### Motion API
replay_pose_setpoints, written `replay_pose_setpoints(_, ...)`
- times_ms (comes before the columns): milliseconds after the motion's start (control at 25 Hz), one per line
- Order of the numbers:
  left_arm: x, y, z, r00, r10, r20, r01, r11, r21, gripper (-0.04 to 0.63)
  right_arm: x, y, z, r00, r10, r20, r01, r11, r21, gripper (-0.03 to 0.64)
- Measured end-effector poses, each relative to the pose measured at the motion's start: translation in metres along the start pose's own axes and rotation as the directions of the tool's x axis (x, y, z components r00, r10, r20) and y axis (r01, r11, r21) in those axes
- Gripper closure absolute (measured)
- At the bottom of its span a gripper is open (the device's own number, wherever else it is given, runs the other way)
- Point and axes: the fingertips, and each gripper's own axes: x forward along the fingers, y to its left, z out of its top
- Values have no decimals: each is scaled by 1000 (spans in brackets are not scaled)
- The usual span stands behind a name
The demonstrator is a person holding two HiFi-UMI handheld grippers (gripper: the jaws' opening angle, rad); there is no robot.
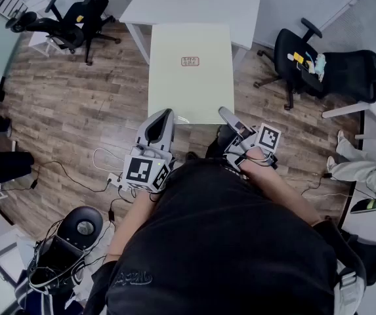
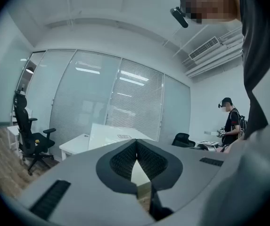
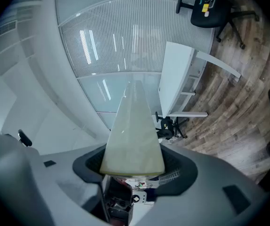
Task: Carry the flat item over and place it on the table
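The flat item [image 1: 191, 84], a pale rectangular panel with a small label on its upper face, hangs roughly level just short of the white worktop [image 1: 194, 2]. In the head view its far edge overlaps the worktop's near edge; I cannot tell whether it rests there or floats above.

The right gripper [image 3: 134, 161] is clenched on the panel at the corner farthest from the worktop, on the person's right. Its jaws stand wide with a pad on either side, and the board fills the gap between them. Gripping the end away from the worktop leaves the rest of the panel free to go onto the surface first.

The left gripper [image 2: 136, 144] is closed, tips meeting with nothing between them. It sits at the panel's other corner away from the worktop, above the upper face. It probably steadies the board against tipping, though contact is not clear.

The carry looks nearly over and the placing lies ahead. With a real grip on one corner only, the panel could twist as it is lowered onto the worktop
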Motion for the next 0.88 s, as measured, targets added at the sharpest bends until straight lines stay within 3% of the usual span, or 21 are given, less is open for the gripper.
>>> replay_pose_setpoints(880, 37, 4, -15, 1000, -9, -29, 9, 1000, 10, 581, 0, -25, 34, 999, -37, 25, 37, 999, 1, 327)
